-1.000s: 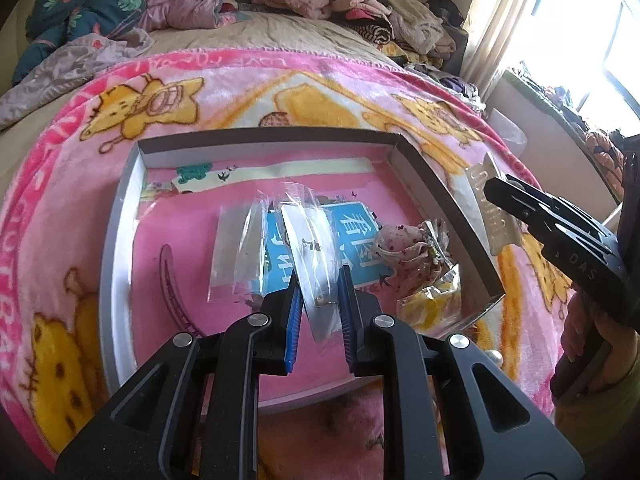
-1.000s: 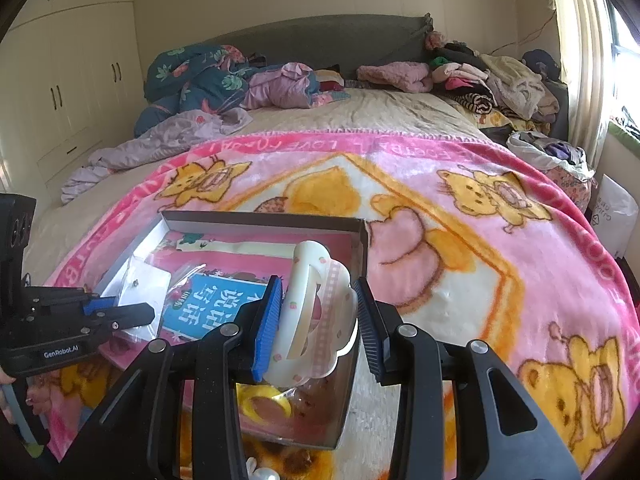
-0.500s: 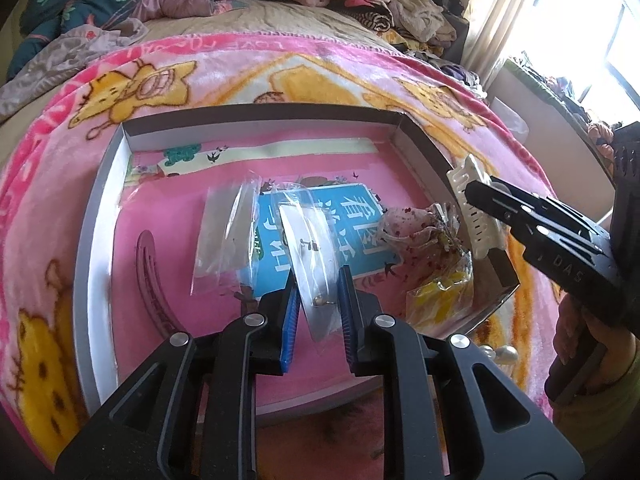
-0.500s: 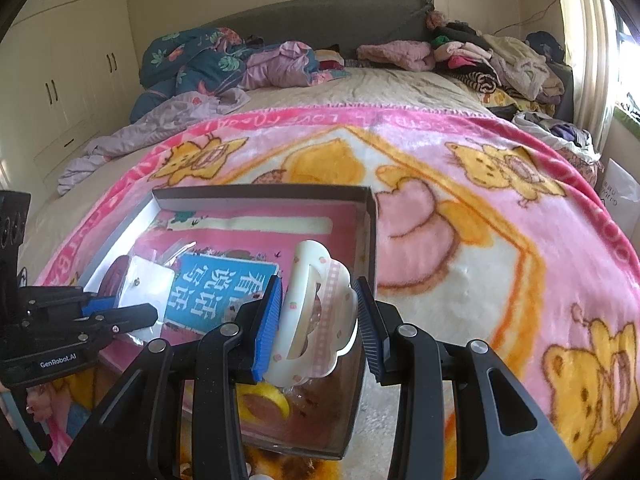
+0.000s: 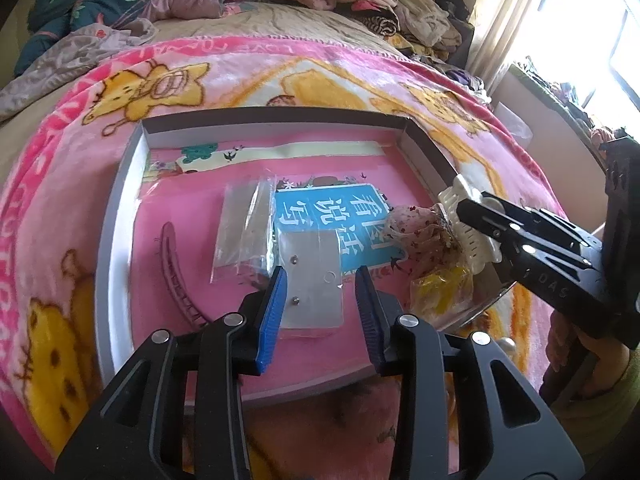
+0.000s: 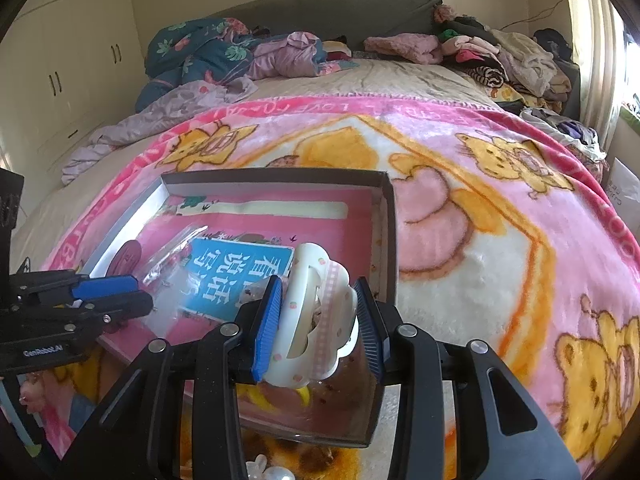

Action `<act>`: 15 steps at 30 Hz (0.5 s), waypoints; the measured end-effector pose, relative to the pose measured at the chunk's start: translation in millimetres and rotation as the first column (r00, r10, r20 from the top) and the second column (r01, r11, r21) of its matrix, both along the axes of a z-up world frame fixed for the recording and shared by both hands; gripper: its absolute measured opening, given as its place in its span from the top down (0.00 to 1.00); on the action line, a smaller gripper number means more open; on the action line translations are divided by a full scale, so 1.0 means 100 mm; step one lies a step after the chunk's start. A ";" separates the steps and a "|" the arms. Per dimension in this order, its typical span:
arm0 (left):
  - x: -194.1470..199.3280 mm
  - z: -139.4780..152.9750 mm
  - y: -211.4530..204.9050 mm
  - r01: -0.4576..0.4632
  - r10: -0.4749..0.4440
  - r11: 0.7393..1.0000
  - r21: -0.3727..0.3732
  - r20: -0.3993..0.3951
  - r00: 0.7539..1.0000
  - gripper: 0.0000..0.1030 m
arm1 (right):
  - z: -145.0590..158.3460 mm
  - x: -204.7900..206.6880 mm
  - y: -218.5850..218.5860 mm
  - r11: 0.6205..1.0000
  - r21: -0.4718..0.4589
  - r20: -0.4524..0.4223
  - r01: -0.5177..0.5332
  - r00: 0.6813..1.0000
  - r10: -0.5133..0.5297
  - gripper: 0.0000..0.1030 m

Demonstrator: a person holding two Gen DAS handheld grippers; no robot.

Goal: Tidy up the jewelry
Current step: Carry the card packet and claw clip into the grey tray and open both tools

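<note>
A shallow grey box (image 5: pixel 120 216) with a pink printed floor lies on the pink blanket. My left gripper (image 5: pixel 322 304) hovers over its near side with its jaws opening. A clear bag holding an earring card (image 5: pixel 312 280) lies flat on the box floor between the blue pads, and neither pad touches it. My right gripper (image 6: pixel 318 316) is shut on a white hair claw clip (image 6: pixel 316 320) above the box's near right corner. The left wrist view shows that clip (image 5: pixel 468 232) at the right beside a floral scrunchie (image 5: pixel 416 232). The left gripper (image 6: pixel 142 294) shows at the left edge of the right wrist view.
Inside the box lie a second clear bag (image 5: pixel 244 232), a maroon hair comb (image 5: pixel 176 280) and a bagged yellow item (image 5: pixel 440 292). Pearl pieces (image 6: pixel 272 468) rest on the blanket just outside the near wall. Piled clothes (image 6: pixel 500 60) line the head of the bed.
The left jaws have parted and the bag with the earring card has dropped from them to lie flat in the box. The right gripper has sunk slightly with the clip.
</note>
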State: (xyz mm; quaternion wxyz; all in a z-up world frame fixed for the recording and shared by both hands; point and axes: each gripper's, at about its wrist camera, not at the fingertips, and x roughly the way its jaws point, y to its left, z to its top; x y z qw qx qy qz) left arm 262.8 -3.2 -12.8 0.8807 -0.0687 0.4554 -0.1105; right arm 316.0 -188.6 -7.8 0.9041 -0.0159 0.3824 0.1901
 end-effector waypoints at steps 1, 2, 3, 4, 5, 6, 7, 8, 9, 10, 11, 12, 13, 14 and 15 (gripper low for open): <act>-0.01 0.01 0.01 -0.002 0.002 1.000 -0.001 0.002 1.000 0.72 | -0.01 -0.01 0.02 1.000 -0.002 -0.005 -0.004 1.000 0.004 0.66; -0.04 0.02 0.03 -0.006 0.006 1.000 -0.001 0.006 1.000 0.71 | -0.01 -0.01 0.03 1.000 -0.003 -0.008 -0.007 1.000 0.007 0.66; -0.05 0.03 0.04 -0.009 0.009 1.000 -0.001 0.008 1.000 0.71 | -0.01 -0.02 0.04 1.000 -0.004 -0.008 -0.008 1.000 0.008 0.66; -0.08 0.05 0.07 -0.014 0.014 1.000 0.001 0.011 1.000 0.71 | -0.02 -0.03 0.06 1.000 -0.005 -0.010 -0.012 1.000 0.012 0.66; -0.10 0.06 0.08 -0.017 0.017 1.000 0.002 0.013 1.000 0.70 | -0.01 -0.03 0.07 1.000 -0.004 -0.011 -0.014 1.000 0.014 0.66; -0.12 0.07 0.11 -0.022 0.022 1.000 0.000 0.015 1.000 0.70 | -0.01 -0.04 0.09 1.000 -0.003 -0.012 -0.016 1.000 0.016 0.65; -0.14 0.08 0.12 -0.026 0.026 1.000 -0.002 0.016 1.000 0.70 | -0.01 -0.05 0.11 1.000 -0.004 -0.013 -0.020 1.000 0.020 0.65; -0.17 0.09 0.15 -0.032 0.032 0.999 -0.005 0.018 0.999 0.69 | -0.01 -0.06 0.12 1.000 -0.006 -0.013 -0.023 1.000 0.023 0.65; -0.19 0.10 0.17 -0.036 0.036 0.999 -0.006 0.020 0.999 0.68 | -0.01 -0.07 0.13 1.000 -0.006 -0.013 -0.024 1.000 0.024 0.65; -0.20 0.11 0.18 -0.038 0.038 0.999 -0.005 0.022 0.999 0.65 | -0.01 -0.07 0.14 1.000 -0.007 -0.016 -0.026 1.000 0.026 0.65; -0.22 0.12 0.20 -0.041 0.041 0.999 -0.004 0.024 0.999 0.65 | 0.00 -0.08 0.15 1.000 -0.010 -0.016 -0.026 1.000 0.026 0.65; -0.24 0.13 0.21 -0.044 0.044 0.999 -0.003 0.027 0.999 0.65 | 0.00 -0.09 0.16 1.000 -0.012 -0.015 -0.026 1.000 0.026 0.65; -0.26 0.14 0.21 -0.046 0.046 0.999 -0.001 0.030 0.998 0.65 | 0.01 -0.10 0.16 1.000 -0.012 -0.015 -0.028 1.000 0.028 0.65; -0.29 0.15 0.23 -0.049 0.049 0.999 0.000 0.034 0.998 0.65 | 0.01 -0.11 0.16 1.000 -0.013 -0.014 -0.028 1.000 0.028 0.65; -0.30 0.16 0.23 -0.050 0.050 0.999 -0.001 0.035 0.998 0.65 | 0.02 -0.11 0.17 1.000 -0.013 -0.014 -0.027 1.000 0.027 0.63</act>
